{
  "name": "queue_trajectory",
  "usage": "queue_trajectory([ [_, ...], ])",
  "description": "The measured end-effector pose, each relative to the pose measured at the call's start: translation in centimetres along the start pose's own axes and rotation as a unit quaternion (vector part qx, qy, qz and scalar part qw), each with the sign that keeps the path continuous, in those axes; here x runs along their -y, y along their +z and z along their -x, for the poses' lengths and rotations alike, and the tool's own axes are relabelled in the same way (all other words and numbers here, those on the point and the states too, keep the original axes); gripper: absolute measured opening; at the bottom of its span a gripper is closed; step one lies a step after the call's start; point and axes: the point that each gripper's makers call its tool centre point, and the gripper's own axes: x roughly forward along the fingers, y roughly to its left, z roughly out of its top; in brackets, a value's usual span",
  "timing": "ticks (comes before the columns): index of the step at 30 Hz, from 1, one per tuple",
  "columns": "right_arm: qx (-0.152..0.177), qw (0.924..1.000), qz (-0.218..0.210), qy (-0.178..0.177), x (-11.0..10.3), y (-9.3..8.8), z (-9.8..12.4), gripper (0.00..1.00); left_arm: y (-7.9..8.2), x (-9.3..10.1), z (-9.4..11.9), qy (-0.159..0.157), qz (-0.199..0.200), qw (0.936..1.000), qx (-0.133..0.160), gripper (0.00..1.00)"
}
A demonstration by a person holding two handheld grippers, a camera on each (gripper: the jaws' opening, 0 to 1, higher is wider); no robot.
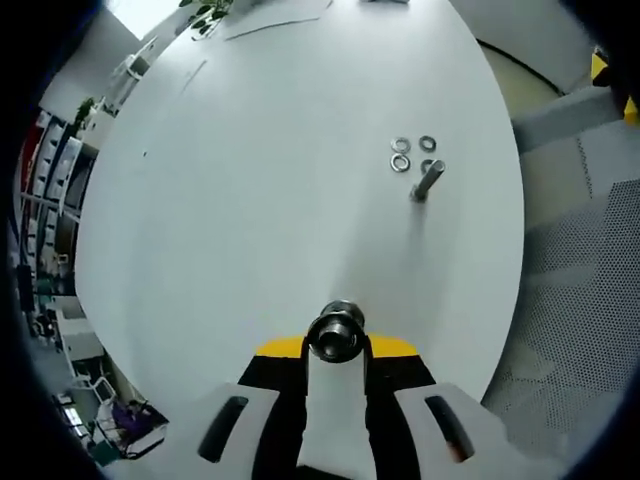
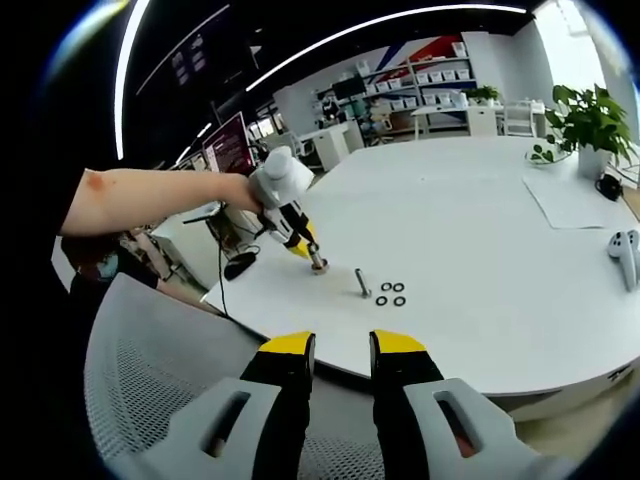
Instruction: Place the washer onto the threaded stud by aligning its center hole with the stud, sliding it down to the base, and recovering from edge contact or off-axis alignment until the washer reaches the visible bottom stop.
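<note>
A short threaded stud [image 1: 427, 180] [image 2: 362, 283] stands on the round white table [image 1: 250, 200] [image 2: 480, 230]. Several loose steel washers [image 1: 401, 162] [image 2: 390, 294] lie in a small cluster right beside it. My left gripper [image 1: 337, 346] is shut on a round metal piece [image 1: 337, 335] with a dark centre, held low over the table short of the stud. In the right gripper view, a person's bare arm holds that left gripper [image 2: 290, 215], and its tip rests near the table left of the stud. My right gripper [image 2: 335, 345] is open and empty, back at the table's near edge.
A grey mesh chair back [image 2: 150, 380] is under my right gripper. A potted plant [image 2: 590, 120], a paper sheet [image 2: 575, 200] and a white device [image 2: 625, 255] sit at the table's far right. A black cable [image 2: 225, 290] hangs off the left edge. Perforated floor [image 1: 580, 280] lies beyond the table.
</note>
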Motion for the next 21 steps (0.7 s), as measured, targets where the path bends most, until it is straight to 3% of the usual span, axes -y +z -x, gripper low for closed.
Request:
queue_trajectory([
  [21,-0.001,1.0,-0.004,-0.004,0.1,-0.1,0.0,0.25,-0.4,0.5,-2.0,-0.02,-0.003,0.9992,-0.034,0.18],
])
